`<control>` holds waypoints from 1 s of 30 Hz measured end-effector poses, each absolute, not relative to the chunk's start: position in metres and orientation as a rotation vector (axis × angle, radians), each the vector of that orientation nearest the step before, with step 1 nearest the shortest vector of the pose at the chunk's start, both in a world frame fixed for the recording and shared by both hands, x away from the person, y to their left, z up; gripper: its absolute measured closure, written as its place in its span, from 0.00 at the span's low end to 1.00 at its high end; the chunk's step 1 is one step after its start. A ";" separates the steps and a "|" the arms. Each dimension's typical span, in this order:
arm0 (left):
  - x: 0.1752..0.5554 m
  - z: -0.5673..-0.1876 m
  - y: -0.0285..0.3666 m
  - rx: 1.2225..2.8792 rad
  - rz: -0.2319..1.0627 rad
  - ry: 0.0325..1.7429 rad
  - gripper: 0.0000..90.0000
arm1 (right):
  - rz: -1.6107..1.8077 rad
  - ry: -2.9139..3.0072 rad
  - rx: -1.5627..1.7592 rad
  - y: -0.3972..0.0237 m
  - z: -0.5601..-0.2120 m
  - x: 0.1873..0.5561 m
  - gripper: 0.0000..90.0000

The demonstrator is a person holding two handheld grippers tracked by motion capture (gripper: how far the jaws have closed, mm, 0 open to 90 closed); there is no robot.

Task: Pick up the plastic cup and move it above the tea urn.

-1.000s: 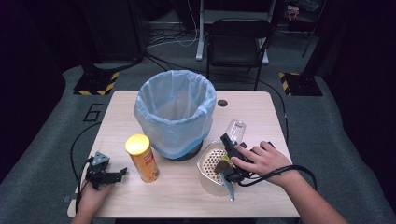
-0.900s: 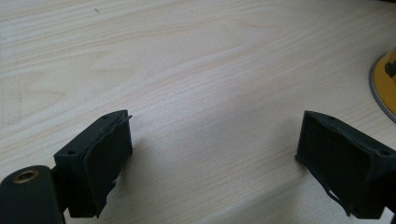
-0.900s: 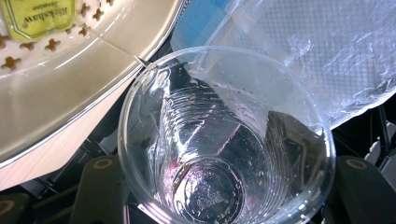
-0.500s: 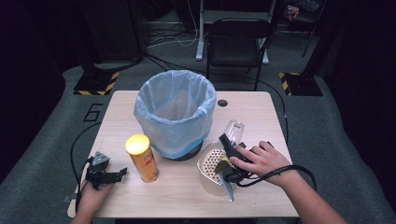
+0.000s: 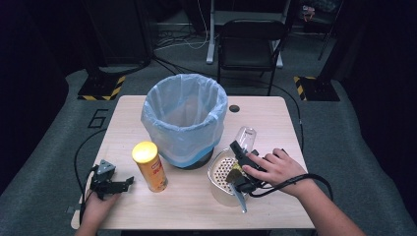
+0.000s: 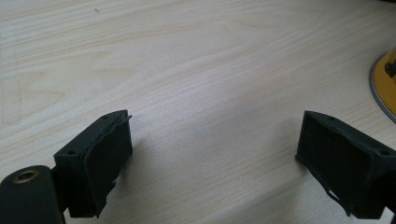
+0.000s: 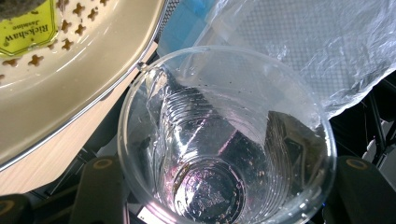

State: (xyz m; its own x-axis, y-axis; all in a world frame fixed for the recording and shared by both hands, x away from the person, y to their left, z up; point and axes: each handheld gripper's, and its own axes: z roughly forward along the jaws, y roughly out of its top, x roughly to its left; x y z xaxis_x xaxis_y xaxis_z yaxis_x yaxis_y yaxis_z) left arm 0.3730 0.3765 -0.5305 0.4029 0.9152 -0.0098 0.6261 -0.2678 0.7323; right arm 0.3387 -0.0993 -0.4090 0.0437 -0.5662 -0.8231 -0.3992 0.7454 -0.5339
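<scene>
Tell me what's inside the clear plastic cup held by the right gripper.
The clear plastic cup looks empty apart from small specks and residue on its bottom and wall. The right gripper covers part of its outside, so that stretch of wall cannot be checked.

A yellow canister (image 5: 150, 166) stands beside the lined bin (image 5: 185, 118).

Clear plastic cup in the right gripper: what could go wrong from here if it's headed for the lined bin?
1. The clear plastic cup is thin and its wall looks creased between the jaws of the right gripper; a tighter squeeze may crack it, a looser one may drop it.
2. It sits right beside the strainer basket; lifting could clip the rim and jolt the tea packet.
3. The bin liner hangs loose; the cup may snag it.
</scene>
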 end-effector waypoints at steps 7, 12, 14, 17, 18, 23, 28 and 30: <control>0.373 -0.530 0.377 1.999 0.559 1.310 0.11 | -0.118 1.565 -0.801 -0.100 -0.409 0.339 0.42; 0.373 -0.530 0.377 1.999 0.560 1.309 0.11 | -0.129 1.563 -0.807 -0.099 -0.408 0.338 0.42; 0.373 -0.530 0.377 1.999 0.560 1.310 0.11 | -0.122 1.573 -0.808 -0.099 -0.407 0.338 0.42; 0.373 -0.530 0.376 1.999 0.559 1.310 0.11 | -0.101 1.568 -0.791 -0.099 -0.404 0.338 0.42; 0.373 -0.530 0.377 1.999 0.560 1.310 0.11 | -0.058 1.573 -0.771 -0.098 -0.401 0.339 0.42; 0.373 -0.531 0.376 1.998 0.559 1.310 0.11 | 0.086 1.550 -0.657 -0.101 -0.399 0.339 0.42; 0.373 -0.531 0.377 1.999 0.559 1.310 0.11 | 0.356 1.560 -0.418 -0.109 -0.393 0.343 0.42; 0.373 -0.531 0.376 1.999 0.559 1.310 0.11 | 0.411 1.559 -0.368 -0.112 -0.394 0.343 0.42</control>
State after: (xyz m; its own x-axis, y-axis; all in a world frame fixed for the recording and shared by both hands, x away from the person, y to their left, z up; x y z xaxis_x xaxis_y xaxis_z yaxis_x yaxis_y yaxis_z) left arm 0.3730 0.3765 -0.5305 0.4030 0.9151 -0.0098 0.6260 -0.2678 0.7324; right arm 0.3435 -0.1117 -0.3940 -0.0293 0.0203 -0.9994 -0.4750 0.8794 0.0318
